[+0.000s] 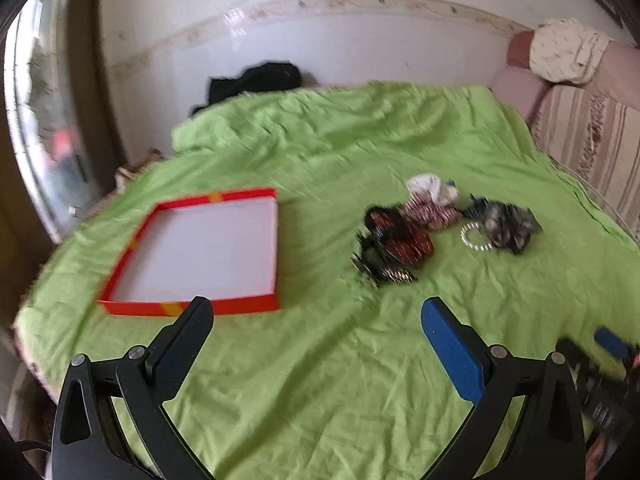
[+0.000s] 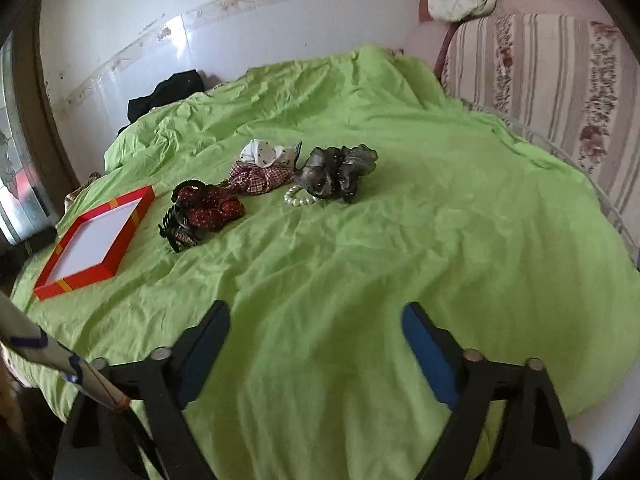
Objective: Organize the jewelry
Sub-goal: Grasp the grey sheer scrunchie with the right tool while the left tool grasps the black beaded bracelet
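Observation:
A shallow red box with a white floor (image 1: 200, 248) lies open on the green bedspread; it also shows in the right wrist view (image 2: 100, 236). To its right lies a cluster: black claw clips (image 2: 178, 226), a dark red scrunchie (image 2: 212, 208), a plaid scrunchie (image 2: 260, 178), a white dotted scrunchie (image 2: 264, 152), a grey scrunchie (image 2: 340, 170) and a pearl bracelet (image 2: 300, 198). The cluster shows blurred in the left wrist view (image 1: 400, 236). My left gripper (image 1: 316, 312) is open and empty, near the box's front edge. My right gripper (image 2: 316, 316) is open and empty, well short of the cluster.
The green bedspread (image 2: 400, 260) covers the bed. A black garment (image 2: 168, 94) lies at the far edge by the white wall. A striped pink cushion (image 2: 552, 80) stands at the right. The right gripper shows at the left wrist view's right edge (image 1: 600, 368).

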